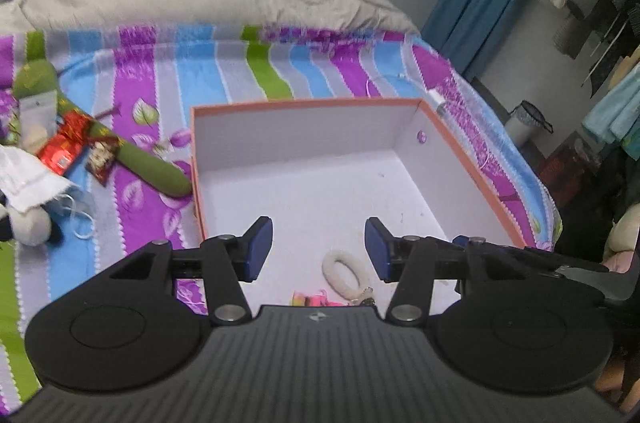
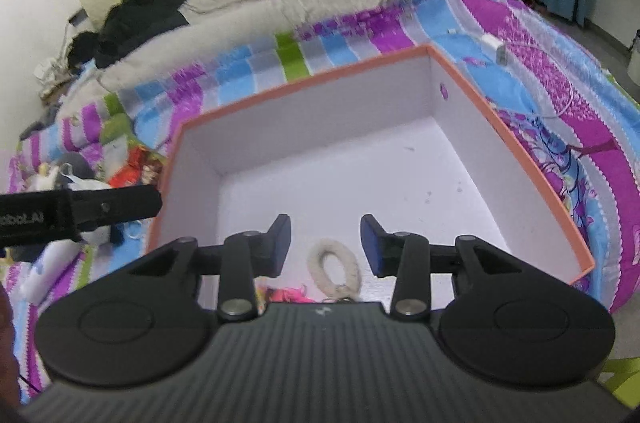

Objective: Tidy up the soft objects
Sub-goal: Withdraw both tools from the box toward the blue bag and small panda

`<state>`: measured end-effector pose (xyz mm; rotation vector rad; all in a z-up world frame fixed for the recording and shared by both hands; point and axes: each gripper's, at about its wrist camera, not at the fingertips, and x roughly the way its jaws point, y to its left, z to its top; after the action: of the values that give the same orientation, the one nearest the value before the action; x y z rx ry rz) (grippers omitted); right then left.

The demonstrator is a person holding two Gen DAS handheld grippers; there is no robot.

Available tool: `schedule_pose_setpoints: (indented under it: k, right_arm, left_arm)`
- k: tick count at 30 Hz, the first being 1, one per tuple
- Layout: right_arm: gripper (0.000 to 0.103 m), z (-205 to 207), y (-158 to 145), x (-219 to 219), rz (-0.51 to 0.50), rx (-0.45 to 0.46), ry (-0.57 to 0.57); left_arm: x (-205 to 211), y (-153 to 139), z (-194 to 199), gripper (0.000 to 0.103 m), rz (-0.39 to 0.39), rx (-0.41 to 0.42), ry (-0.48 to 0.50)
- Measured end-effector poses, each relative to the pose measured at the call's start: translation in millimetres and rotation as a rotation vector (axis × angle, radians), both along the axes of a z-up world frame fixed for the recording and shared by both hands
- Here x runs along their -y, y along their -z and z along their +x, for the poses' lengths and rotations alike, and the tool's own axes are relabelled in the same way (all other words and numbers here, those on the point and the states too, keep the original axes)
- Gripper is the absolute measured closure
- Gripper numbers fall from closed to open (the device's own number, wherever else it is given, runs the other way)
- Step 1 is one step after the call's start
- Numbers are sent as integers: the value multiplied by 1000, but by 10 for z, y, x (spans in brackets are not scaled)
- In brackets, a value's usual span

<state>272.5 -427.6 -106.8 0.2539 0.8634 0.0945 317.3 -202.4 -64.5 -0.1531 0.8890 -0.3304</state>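
Each claw [image 1: 319, 249] [image 2: 326, 246] has black ribbed housing, round side discs, silver screws and blue pads [image 1: 258, 249].

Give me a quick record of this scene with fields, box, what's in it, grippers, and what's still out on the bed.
box: orange-rimmed box with white inside, on the striped bedsheet
contents: fuzzy cream ring and a pink item, partly hidden
left gripper: open, nothing between the jaws
right gripper: open, nothing between the jaws
still out: green plush left of the box
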Motion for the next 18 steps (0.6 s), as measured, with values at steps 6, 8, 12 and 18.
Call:
schedule_pose_setpoints:
  k: [6,8,12,18]
  right_arm:
    - [61,-262,-270,-145,-2,66,-9]
    - [61,-367,-345,-207,-3,91,-14]
    - [61,-587,-456,-354,-1,121,-29]
    - [61,-963,-632,-556,-9,161,-45]
  left_arm:
    - [-199,-276,-370,46,-14,68,-8]
    - [-273,-341,-514,46,-13,85,-10]
    - [-434,-410,-816,46,-9,102,-14]
    - [-695,-504,-1268,46,-32,134,-28]
